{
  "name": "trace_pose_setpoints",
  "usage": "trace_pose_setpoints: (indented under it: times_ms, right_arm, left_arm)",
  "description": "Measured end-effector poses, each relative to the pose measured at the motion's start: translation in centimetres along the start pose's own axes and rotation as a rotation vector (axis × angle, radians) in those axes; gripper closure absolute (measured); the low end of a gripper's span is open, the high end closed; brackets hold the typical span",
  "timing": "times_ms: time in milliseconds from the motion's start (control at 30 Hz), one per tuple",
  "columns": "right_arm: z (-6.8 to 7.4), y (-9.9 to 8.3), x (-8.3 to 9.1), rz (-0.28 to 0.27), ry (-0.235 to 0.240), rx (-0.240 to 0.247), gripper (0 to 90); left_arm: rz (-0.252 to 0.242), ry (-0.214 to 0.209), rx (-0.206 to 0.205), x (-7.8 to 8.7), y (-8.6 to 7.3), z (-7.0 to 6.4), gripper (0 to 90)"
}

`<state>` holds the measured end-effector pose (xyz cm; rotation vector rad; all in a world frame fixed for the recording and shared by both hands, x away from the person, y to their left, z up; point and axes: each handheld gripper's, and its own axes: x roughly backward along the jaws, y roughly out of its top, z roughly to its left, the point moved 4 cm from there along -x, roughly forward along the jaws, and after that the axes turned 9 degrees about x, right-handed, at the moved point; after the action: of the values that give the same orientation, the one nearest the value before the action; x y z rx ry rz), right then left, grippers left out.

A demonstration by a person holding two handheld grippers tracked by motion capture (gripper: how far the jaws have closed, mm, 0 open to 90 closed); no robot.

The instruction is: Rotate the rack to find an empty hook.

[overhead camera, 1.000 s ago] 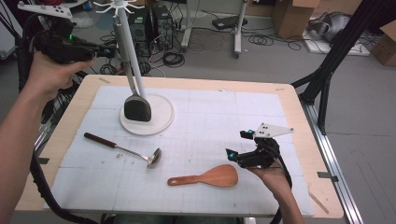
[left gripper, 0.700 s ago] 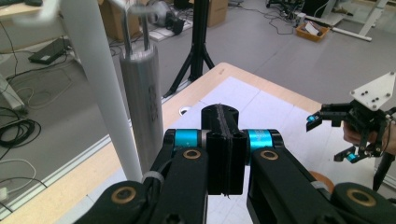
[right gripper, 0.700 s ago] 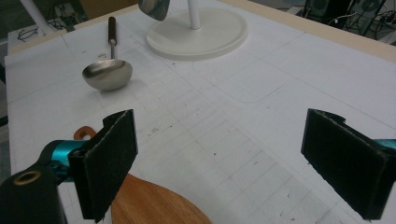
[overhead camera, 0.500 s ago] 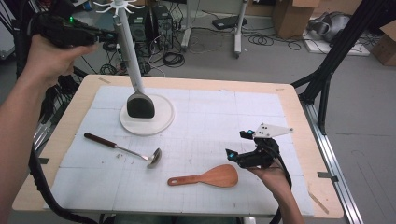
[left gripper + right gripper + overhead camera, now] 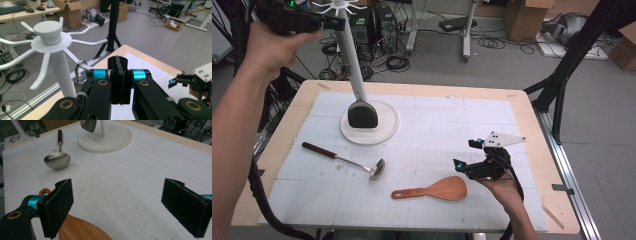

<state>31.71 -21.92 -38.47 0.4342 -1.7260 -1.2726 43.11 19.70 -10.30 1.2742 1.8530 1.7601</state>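
A white hook rack (image 5: 337,7) rises on a pole from a round base (image 5: 384,131) at the table's back left. A black turner (image 5: 362,116) hangs against the pole just above the base, and its metal ring (image 5: 80,72) sits on one hook. My left gripper (image 5: 292,19) is held high beside the rack top, shut (image 5: 119,75) with nothing seen between the jaws. A steel ladle (image 5: 347,161) and a wooden spatula (image 5: 434,190) lie on the white mat. My right gripper (image 5: 479,167) hovers open (image 5: 120,205) just right of the spatula's blade (image 5: 82,230).
The ladle's bowl (image 5: 57,160) faces the right gripper, with the rack base (image 5: 110,140) beyond it. The wooden table edge (image 5: 532,115) frames the mat. A black tripod (image 5: 562,75) stands off the right side, and cables and boxes lie on the floor behind.
My left gripper has risen and moved right, from beside the pole up to the rack's hooks. The right gripper and the utensils on the mat have not moved.
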Motion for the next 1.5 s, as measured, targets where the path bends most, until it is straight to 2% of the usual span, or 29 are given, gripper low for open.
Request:
trace_pose_setpoints:
  times_ms: [133,267,433,867,1100,1500]
  right_arm:
    - [0.0,0.0,0.1,-0.002,0.003,-0.004,9.8]
    - [0.0,0.0,0.0,-0.005,0.005,-0.002,9.8]
    - [0.1,0.1,-0.2,-0.006,0.011,-0.002,9.7]
    - [0.1,0.0,0.0,-0.006,0.008,-0.002,9.8]
    - [0.0,0.1,0.0,-0.010,0.007,0.000,9.8]
    - [0.1,0.1,0.1,-0.008,0.008,-0.004,9.8]
  left_arm:
    - [-0.007,0.029,0.010,0.1,0.0,0.6,89.6]
    - [-0.027,0.036,0.018,0.6,0.1,1.0,89.6]
    - [-0.025,0.057,0.021,0.9,0.1,1.3,89.6]
    - [-0.056,0.093,0.049,1.8,0.2,2.8,89.6]
    - [-0.058,0.109,0.064,2.0,0.2,3.6,89.6]
    - [-0.052,0.130,0.066,2.2,0.1,4.5,89.6]
